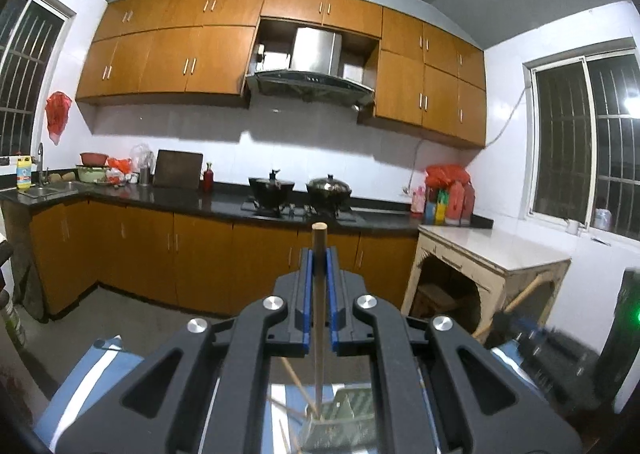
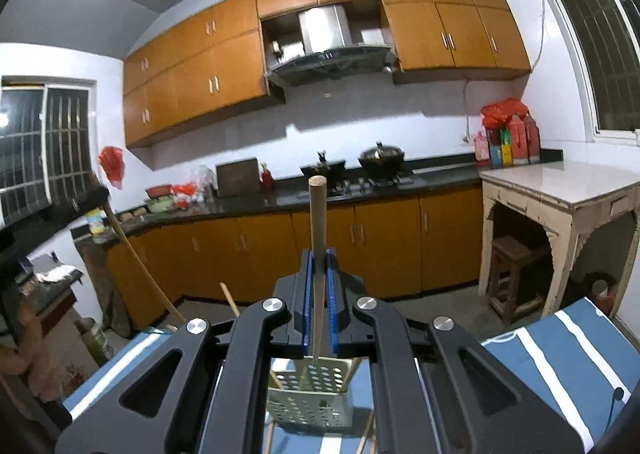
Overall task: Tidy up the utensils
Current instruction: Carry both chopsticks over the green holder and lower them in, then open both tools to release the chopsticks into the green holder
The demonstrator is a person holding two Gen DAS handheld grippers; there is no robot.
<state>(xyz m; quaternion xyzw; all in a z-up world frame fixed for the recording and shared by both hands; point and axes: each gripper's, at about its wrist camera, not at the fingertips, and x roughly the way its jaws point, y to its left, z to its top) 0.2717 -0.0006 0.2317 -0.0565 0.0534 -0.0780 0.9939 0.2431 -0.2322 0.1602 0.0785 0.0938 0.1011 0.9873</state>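
Gripping one wooden chopstick (image 1: 319, 254) upright between blue pads, the left gripper (image 1: 319, 260) is clamped tight; stick's lower end reaches down to the perforated utensil holder (image 1: 344, 412), though blur hides whether it sits inside. Right gripper (image 2: 319, 266) likewise clamped on a second chopstick (image 2: 317, 221), tip just above the holder's rim (image 2: 308, 364). Holder stands on blue striped cloth (image 2: 560, 350). Loose chopsticks (image 2: 230, 298) lean alongside.
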